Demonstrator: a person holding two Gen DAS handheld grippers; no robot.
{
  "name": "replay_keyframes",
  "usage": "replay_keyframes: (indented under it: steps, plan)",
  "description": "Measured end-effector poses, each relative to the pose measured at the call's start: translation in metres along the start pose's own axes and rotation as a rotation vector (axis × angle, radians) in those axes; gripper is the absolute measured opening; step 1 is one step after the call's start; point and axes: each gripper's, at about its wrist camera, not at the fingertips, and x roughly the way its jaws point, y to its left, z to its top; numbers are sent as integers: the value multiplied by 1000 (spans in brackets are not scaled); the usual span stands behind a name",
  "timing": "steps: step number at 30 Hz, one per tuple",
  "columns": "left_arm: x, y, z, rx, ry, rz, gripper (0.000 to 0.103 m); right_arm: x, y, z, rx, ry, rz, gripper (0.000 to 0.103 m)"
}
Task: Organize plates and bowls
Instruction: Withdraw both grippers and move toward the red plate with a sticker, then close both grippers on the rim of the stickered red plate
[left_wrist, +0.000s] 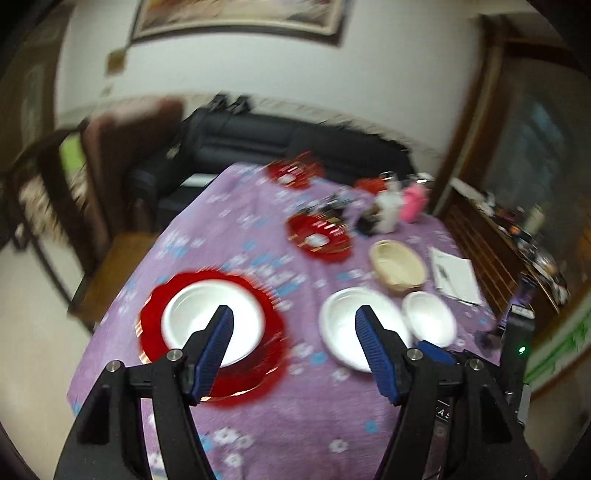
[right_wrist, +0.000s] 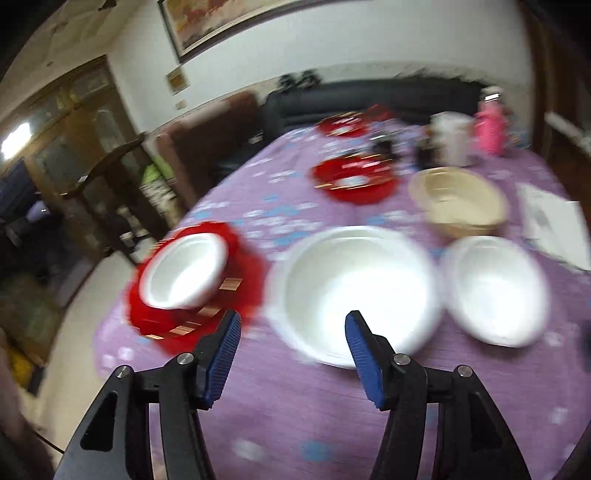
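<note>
A white bowl (left_wrist: 210, 321) (right_wrist: 183, 271) sits on a big red plate (left_wrist: 266, 332) (right_wrist: 243, 273) at the table's near left. A larger white bowl (left_wrist: 343, 317) (right_wrist: 358, 288) and a small white bowl (left_wrist: 430, 315) (right_wrist: 495, 288) stand side by side to its right. A beige bowl (left_wrist: 397, 264) (right_wrist: 460, 201) stands behind them. Two red plates (left_wrist: 319, 236) (right_wrist: 354, 179) lie farther back, the far one (left_wrist: 293, 173) (right_wrist: 343, 123) near the table's end. My left gripper (left_wrist: 293, 319) is open and empty above the near bowls. My right gripper (right_wrist: 293, 323) is open and empty above the larger bowl's near rim.
A purple flowered cloth covers the table (left_wrist: 280, 413) (right_wrist: 295, 406). A white jar (left_wrist: 388, 206) (right_wrist: 452, 138), a pink bottle (left_wrist: 415, 199) (right_wrist: 491, 127) and small dark items stand at the back right. A paper sheet (left_wrist: 456, 273) (right_wrist: 554, 221) lies at the right edge. A dark sofa (left_wrist: 266, 136) is behind.
</note>
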Motion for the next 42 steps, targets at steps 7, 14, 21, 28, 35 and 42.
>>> replay_keyframes:
  steps: [7, 14, 21, 28, 35, 42]
  plan:
    - [19, -58, 17, 117, 28, -65, 68, -69, -67, 5, -3, -198, -288, 79]
    - [35, -80, 63, 121, 18, -42, 68, -103, -84, 51, -30, -306, -400, 92]
    - [49, -79, 91, 133, -79, 46, 84, -68, -63, 75, -103, -314, -478, 99]
    - [109, -57, 98, 86, 10, 98, 85, -5, -63, 97, -72, -221, -475, 99]
    - [166, -38, 99, 44, 82, 95, 85, 33, -68, 114, -64, -165, -477, 99]
    - [214, -19, 104, 11, 167, 94, 85, 82, -74, 138, -23, -69, -435, 99]
